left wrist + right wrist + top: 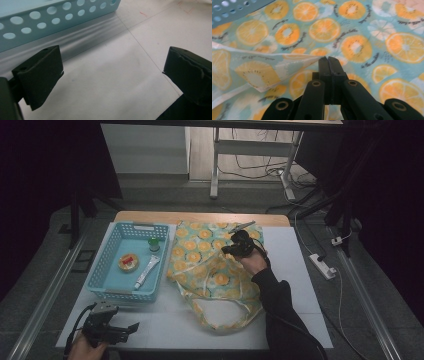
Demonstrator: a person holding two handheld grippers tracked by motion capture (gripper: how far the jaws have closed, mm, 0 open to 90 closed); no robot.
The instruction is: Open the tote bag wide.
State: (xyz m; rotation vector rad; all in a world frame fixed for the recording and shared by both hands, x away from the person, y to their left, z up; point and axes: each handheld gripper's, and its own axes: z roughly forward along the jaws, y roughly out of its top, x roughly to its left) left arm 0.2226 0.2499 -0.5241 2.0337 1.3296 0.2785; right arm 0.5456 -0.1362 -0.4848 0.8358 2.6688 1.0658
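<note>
The right hand-held gripper point(329, 59) is pinching a fold of the orange-slice-patterned turquoise fabric bag point(352, 32), jaws fully closed. The left hand-held gripper point(112, 72) is hovering wide open and empty over the white table point(110, 95), beside the light blue perforated plastic basket point(50, 15).

White-covered table point(300, 270): blue basket point(107, 257) left, orange-print bag point(210, 265) just beside, centre.

Both grippers were black: the left gripper point(134, 326) carried a grey plate and a trailing dark cable, the right gripper point(225, 250) had brass-ringed screw holes on its arms, and the person wore a black sleeve point(280, 310)
</note>
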